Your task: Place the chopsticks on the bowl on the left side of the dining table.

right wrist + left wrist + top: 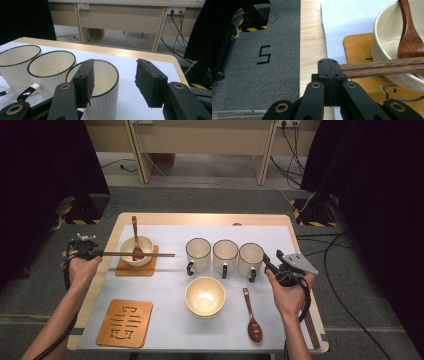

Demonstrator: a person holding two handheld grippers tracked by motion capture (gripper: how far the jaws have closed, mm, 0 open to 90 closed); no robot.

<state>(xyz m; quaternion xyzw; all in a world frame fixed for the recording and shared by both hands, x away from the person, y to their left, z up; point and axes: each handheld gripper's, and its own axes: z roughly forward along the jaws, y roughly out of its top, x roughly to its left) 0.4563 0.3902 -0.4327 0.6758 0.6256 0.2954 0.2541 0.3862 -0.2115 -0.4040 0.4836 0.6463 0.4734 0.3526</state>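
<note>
The left hand-held gripper (89, 252) is pressed together on one end of the chopsticks (145, 254). The pair lies level across the rim of the bowl (136, 251), which sits on a coaster (136, 267) at the left back of the bench (200, 218), and a spoon (135, 239) leans inside it. In the left gripper view the two sticks (382, 67) come out of the closed jaws side by side and rest on the bowl rim (387, 40).

The chopsticks look light, stiff and smooth, so I think they can roll or slip apart if the pinch becomes weak. Holding them at the very end gives a long lever, and a small turn of the hand will swing the far tips a lot. The bowl looks like ceramic, fragile and easy to push on its coaster.

The right hand-held gripper (113, 82) is spread, with one pad inside and one pad outside the nearest mug (100, 85). It touches nothing that I can see.

The left gripper hangs just over the bench edge, with floor below. Free room lies in front of the bowl, towards the second coaster (124, 323); three mugs stand close to the far tips.
</note>
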